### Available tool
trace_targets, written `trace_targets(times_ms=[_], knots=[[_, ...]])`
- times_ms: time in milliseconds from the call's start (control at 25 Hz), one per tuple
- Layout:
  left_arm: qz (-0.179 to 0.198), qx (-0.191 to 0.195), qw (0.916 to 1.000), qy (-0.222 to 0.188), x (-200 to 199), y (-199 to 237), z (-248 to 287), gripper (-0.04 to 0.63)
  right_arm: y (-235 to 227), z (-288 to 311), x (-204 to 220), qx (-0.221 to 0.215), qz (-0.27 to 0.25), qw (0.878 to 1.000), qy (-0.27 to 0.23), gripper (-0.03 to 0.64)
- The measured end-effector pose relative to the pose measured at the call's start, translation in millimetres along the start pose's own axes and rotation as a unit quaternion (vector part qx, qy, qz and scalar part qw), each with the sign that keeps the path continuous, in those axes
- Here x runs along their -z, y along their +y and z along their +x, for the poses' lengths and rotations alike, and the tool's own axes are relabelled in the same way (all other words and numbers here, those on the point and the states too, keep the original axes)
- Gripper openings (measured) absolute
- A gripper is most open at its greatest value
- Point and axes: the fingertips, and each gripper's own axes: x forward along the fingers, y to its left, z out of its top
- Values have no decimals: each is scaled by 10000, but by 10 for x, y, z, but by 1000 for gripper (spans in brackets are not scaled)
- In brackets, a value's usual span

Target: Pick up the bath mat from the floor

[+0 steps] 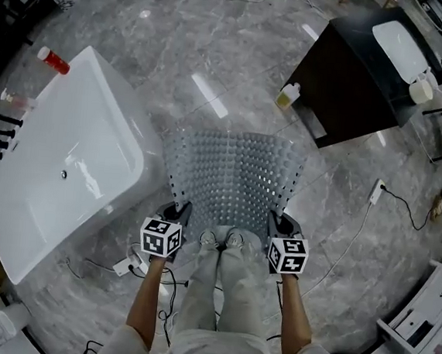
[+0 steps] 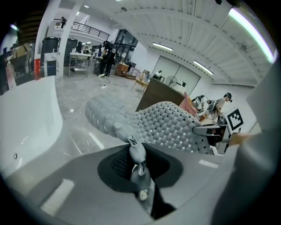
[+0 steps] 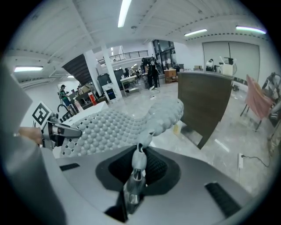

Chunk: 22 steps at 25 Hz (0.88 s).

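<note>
Head view: the grey bath mat (image 1: pixel 232 177) is held up by its near edge, sagging between the left gripper (image 1: pixel 177 209) and right gripper (image 1: pixel 277 219), beside a white bathtub (image 1: pixel 59 157). Left gripper view: the jaws are pinched on one mat corner. Right gripper view: the jaws are pinched on the other near corner.

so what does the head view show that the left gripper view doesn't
Only the head view: the yellow-green bottle beside the dark brown cabinet, the white power strip on the grey marble floor, and the person's pale shoes.
Only the left gripper view: the left gripper close up, jaws pinched on a bunched corner of the grey studded bath mat, plus the long ceiling lights.
Both: the mat, the cabinet and the white bathtub.
</note>
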Motion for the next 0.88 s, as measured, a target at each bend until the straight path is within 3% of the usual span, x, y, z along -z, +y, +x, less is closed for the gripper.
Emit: trace_targets(times_ms=[440, 880], knots=[[263, 54, 9965, -792, -1109, -390, -689, 52, 201, -694, -1094, -38, -327, 9965, -774, 54], [685, 35, 9856, -1548, -2142, -732, -1547, 54, 413, -1436, -2162, -30, -644, 9848, -1616, 54]])
